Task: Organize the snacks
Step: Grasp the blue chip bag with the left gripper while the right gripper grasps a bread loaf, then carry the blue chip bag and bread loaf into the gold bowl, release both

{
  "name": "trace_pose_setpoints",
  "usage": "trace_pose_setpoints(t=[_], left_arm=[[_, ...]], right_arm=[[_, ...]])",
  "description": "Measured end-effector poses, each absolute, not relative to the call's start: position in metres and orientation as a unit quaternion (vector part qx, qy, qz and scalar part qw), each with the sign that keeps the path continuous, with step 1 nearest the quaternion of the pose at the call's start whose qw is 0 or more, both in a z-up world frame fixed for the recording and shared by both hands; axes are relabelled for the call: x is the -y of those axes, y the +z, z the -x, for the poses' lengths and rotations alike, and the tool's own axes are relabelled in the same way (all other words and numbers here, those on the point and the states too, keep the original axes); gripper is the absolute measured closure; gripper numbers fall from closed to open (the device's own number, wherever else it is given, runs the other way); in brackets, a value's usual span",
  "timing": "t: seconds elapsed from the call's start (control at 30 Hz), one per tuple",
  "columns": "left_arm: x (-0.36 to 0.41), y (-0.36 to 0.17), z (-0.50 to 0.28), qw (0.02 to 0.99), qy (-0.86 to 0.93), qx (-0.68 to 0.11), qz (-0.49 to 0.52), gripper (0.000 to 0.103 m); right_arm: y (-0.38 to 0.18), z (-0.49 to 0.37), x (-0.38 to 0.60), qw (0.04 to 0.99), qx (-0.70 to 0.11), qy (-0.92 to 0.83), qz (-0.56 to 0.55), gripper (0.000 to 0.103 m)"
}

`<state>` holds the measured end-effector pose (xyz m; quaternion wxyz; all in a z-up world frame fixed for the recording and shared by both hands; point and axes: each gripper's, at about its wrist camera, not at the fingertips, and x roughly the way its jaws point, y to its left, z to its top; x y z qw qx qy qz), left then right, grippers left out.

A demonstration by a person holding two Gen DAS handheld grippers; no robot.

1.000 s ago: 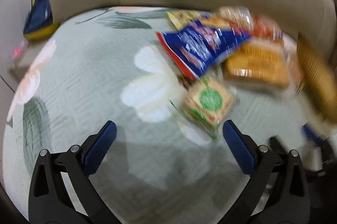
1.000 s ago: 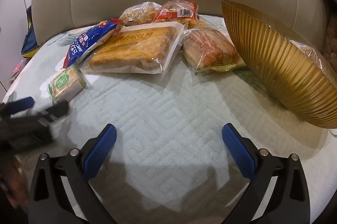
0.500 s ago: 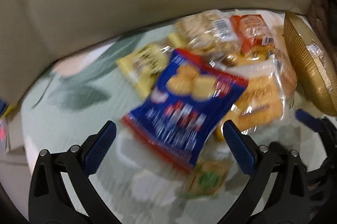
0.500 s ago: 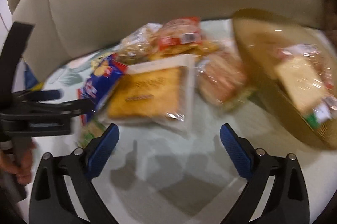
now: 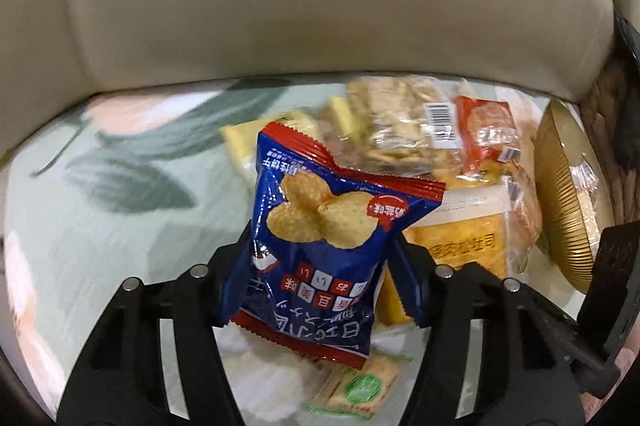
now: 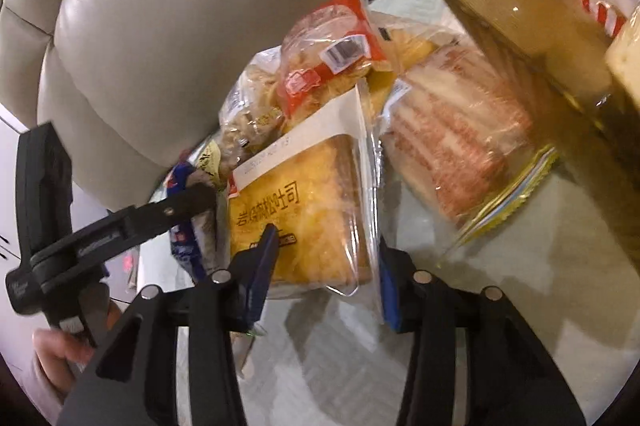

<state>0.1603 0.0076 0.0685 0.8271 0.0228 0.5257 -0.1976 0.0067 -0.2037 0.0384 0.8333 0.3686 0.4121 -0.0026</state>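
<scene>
The small green-labelled cracker packet (image 5: pixel 362 384) is half covered by the blue crisp bag (image 5: pixel 320 258); the ribbed gold bowl (image 6: pixel 532 38) is cut off at the frame edge.

A beige padded backrest (image 5: pixel 320 6) rises behind a pale green quilted cover (image 5: pixel 80 218) (printed with leaves).

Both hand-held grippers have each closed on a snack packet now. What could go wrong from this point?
1. The left hand-held gripper, whose jaws have just been closing, pinches only the lower part of the blue cracker bag; the bag may crush or slip.
2. The right hand-held gripper, also just closing, grips the near end of the toast packet; lifting it may drag the orange-labelled bread packet leaning on it.
3. The gold bowl looks tilted and might tip.
</scene>
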Motion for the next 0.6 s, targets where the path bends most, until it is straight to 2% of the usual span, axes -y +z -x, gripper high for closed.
trace_pose_setpoints(t=[0.13,0.23,0.37,0.6], left_arm=[[-0.033,0.073,-0.157,0.834,-0.163,-0.526,-0.023,0.042],[-0.037,0.084,-0.143,0.844,-0.154,-0.513,-0.043,0.042],[-0.036,0.100,-0.127,0.857,-0.129,-0.496,-0.055,0.042],[-0.046,0.148,-0.106,0.881,-0.086,-0.465,-0.033,0.042]], right_arm=[[0.043,-0.001,0.209,0.836,-0.392,0.011,-0.383,0.075],[0.050,0.008,0.213,0.838,-0.380,0.025,-0.390,0.081],[0.063,0.018,0.205,0.846,-0.360,0.043,-0.391,0.084],[0.146,0.049,0.188,0.886,-0.297,0.075,-0.349,0.085]])
